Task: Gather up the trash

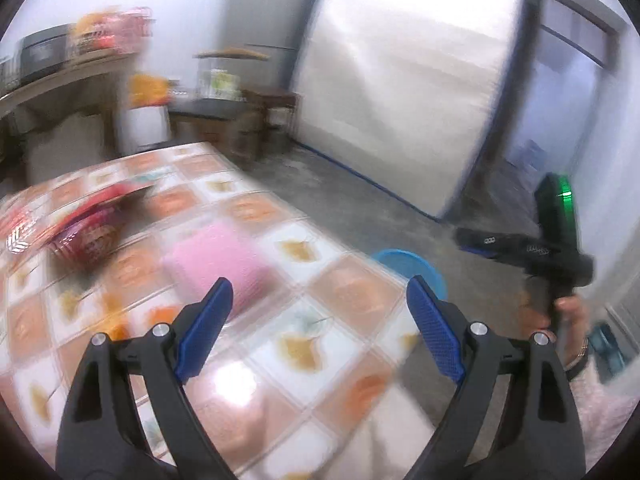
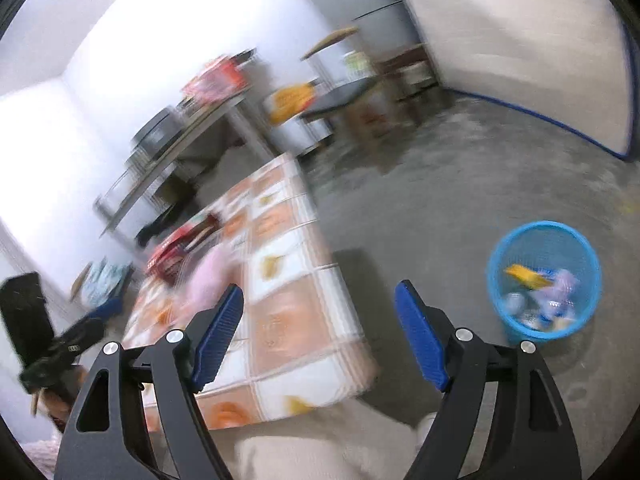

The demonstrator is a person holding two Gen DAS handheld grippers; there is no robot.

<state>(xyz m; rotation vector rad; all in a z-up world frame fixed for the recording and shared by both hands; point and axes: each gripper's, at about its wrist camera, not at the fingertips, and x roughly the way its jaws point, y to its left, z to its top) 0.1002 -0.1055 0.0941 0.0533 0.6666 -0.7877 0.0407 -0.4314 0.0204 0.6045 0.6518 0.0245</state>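
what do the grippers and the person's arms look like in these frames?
Both are alike: the left gripper and the right gripper have black plastic arms with triangular cut-outs, silver pivot pins and blue ribbed fingers. Seen from the left wrist, the right unit shows a green light. The hand wears a bracelet; the sleeve is pale pink, fuzzy.

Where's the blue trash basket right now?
In the right wrist view the blue mesh basket stands on the concrete floor at the right, apart from the tiled-cloth table, with trash inside.
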